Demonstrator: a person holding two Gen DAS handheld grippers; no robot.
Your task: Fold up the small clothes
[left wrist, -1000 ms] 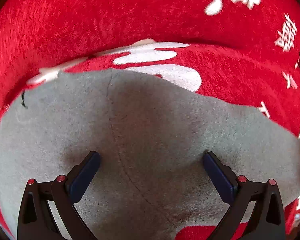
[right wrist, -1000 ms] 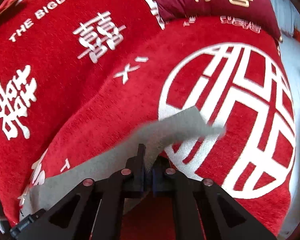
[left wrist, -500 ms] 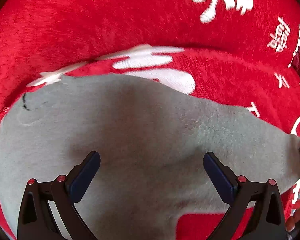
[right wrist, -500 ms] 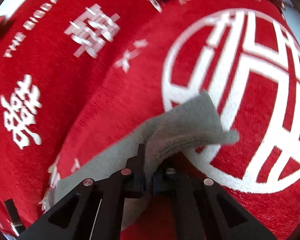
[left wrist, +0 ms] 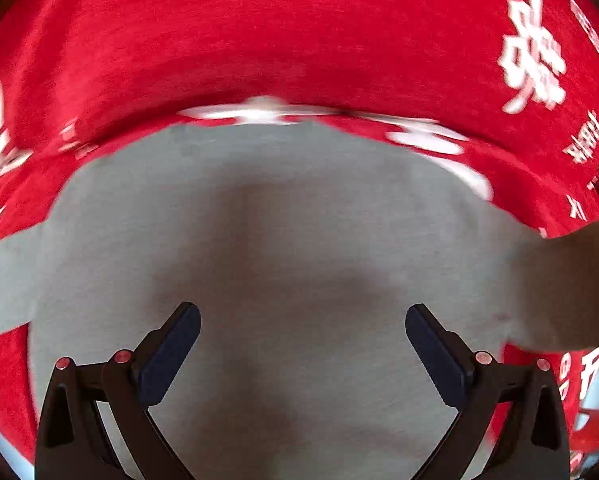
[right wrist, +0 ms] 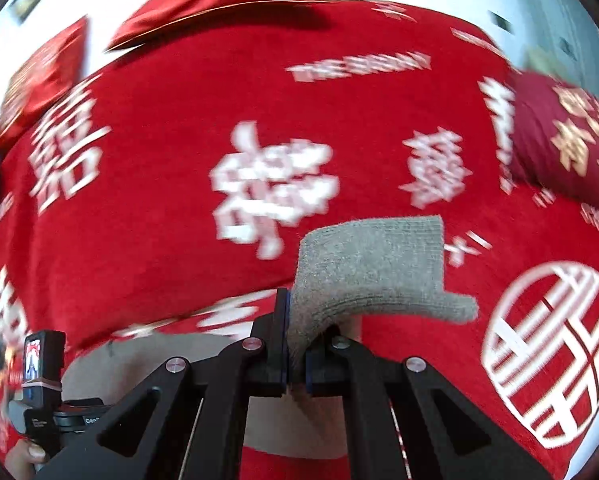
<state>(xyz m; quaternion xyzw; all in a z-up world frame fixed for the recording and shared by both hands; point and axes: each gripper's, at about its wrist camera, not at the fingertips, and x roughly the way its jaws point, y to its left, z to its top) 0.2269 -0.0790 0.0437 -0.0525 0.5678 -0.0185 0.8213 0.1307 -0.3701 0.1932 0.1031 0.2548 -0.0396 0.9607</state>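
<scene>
A small grey knit garment (left wrist: pixel 299 240) lies spread on the red blanket (left wrist: pixel 259 40), filling the lower half of the left wrist view. My left gripper (left wrist: pixel 302 332) hangs open just above its middle, nothing between the blue pads. On the right edge a part of the garment rises off the bed. In the right wrist view my right gripper (right wrist: pixel 297 344) is shut on a ribbed cuff of the grey garment (right wrist: pixel 375 268), which stands up and flops over to the right. The rest of the garment (right wrist: pixel 147 356) lies low behind the fingers.
The red blanket (right wrist: pixel 179 240) with white characters covers the whole bed. Dark red cushions (right wrist: pixel 571 140) sit at the right, another red cushion (right wrist: pixel 219 0) at the back. The left hand-held device (right wrist: pixel 45 368) with a hand on it shows at the lower left.
The right gripper has lifted and rolled, carrying the grey cuff up off the blanket and swinging toward the left. The left gripper slid across the garment, still open.
</scene>
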